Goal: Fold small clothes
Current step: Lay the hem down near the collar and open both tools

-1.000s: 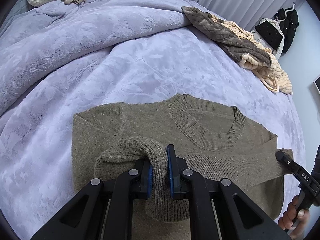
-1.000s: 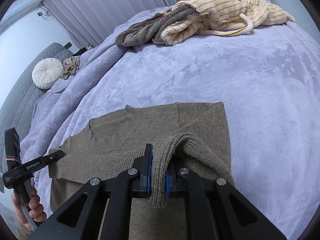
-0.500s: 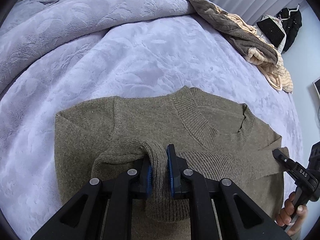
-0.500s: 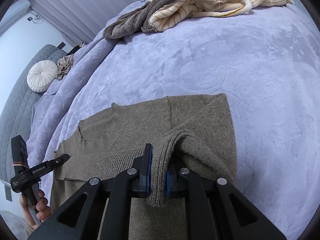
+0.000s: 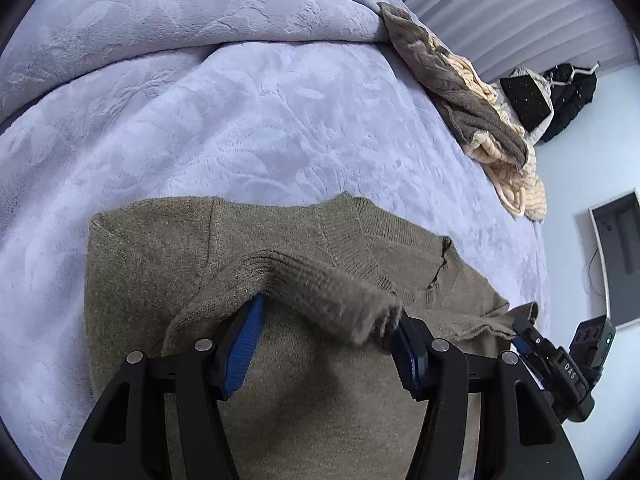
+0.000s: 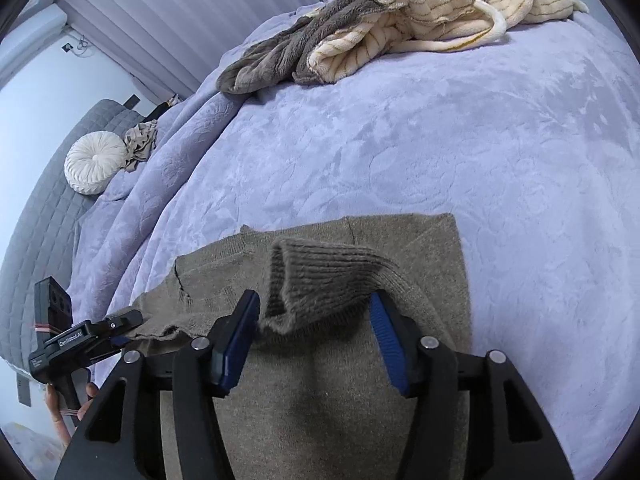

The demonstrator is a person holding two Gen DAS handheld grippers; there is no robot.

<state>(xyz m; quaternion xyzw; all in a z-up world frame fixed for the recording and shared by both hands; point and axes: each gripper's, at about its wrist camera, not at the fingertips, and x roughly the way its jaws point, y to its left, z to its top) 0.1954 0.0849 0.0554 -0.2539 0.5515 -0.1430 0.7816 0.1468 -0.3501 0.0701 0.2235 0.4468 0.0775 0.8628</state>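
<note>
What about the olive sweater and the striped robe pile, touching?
Apart. The right wrist view shows a wide stretch of bare lilac blanket between the sweater and the robe pile.

lavender blanket (image 6: pixel 440 140), striped fleece heap (image 6: pixel 420 12), white cushion (image 6: pixel 94 166).

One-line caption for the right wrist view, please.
Right hand-held gripper, jaws just opened, releases a ribbed cuff onto the olive sweater on the lavender bedspread.

Right gripper lets go of the sleeve

The right gripper (image 6: pixel 314 340) has just been opening, jaws now wide; the ribbed sleeve cuff (image 6: pixel 316 280) slumps loose between them, on the olive sweater (image 6: pixel 424 252) at lower centre of the frame.
</note>
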